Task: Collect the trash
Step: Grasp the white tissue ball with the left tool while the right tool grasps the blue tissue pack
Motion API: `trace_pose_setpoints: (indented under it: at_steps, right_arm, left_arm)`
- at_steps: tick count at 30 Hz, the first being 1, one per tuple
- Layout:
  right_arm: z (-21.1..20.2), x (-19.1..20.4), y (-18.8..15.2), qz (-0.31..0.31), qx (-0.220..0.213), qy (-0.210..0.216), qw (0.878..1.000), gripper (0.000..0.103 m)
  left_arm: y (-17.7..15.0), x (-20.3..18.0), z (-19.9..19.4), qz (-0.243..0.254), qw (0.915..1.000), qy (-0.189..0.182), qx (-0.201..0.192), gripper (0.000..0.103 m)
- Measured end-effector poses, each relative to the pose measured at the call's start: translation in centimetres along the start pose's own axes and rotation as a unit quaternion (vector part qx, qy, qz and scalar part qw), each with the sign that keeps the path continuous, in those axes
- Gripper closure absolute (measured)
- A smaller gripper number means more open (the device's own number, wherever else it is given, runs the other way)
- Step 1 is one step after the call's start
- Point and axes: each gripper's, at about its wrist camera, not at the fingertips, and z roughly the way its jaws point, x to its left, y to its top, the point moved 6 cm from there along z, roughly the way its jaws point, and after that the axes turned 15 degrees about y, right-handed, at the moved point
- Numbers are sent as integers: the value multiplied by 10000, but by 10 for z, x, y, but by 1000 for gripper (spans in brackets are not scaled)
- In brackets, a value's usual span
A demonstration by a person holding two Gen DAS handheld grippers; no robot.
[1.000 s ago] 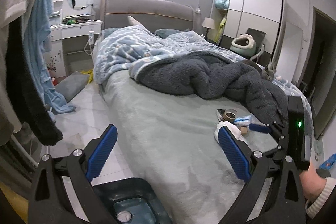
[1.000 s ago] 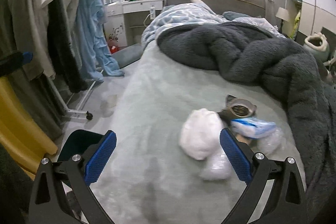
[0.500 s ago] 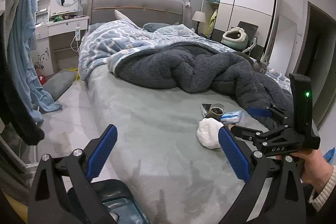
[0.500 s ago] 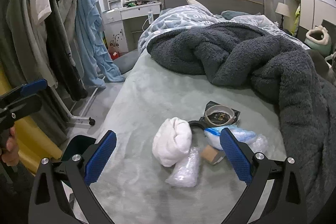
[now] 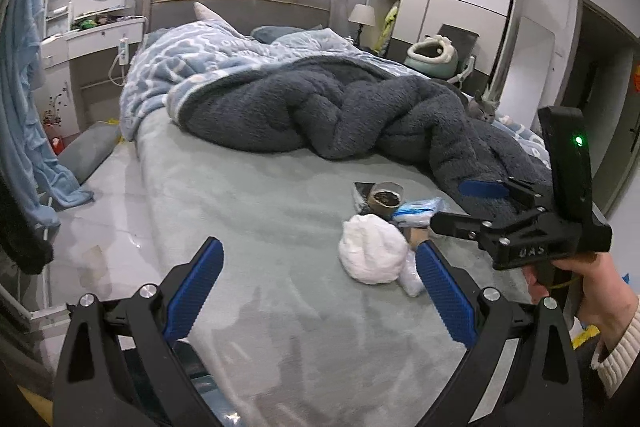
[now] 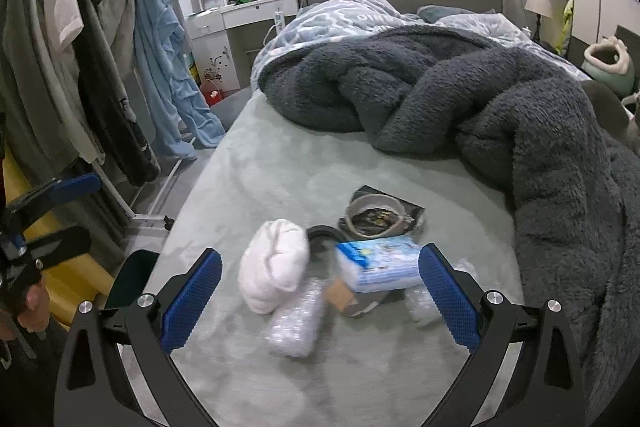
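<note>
We hold our right gripper [image 6: 320, 303] with its fingers wide apart over the trash pile [image 6: 344, 267] at lower centre of the bed [image 6: 256, 187] (white wad, blue packet, tape roll), touching nothing. Our left gripper [image 5: 316, 291], also spread and empty, frames the white wad [image 5: 372, 255] at centre right.

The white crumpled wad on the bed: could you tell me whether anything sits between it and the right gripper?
Nothing visible does. The right gripper hangs open above the bed, with the white wad lying uncovered just ahead of its fingers.
</note>
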Motion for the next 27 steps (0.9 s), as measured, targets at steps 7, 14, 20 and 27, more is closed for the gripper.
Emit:
trace_pose_setpoints:
  at_steps: [7, 14, 20, 27]
  right_arm:
    - [-5, -22, 3, 205, -38, 61, 9998, 3]
    - [-8, -42, 3, 412, -75, 171, 9990, 3]
    - [-3, -49, 1, 451, -2, 275, 9986, 3]
    - [12, -49, -7, 208, 250, 324, 9989, 3]
  left_arm:
    - [-2, -20, 18, -74, 9992, -364, 144, 5]
    - [-7, -36, 39, 47, 9984, -500, 252, 5]
    - [-10, -56, 57, 345, 9966, -699, 285, 5]
    - [-18, -67, 80, 346, 9952, -771, 497, 5]
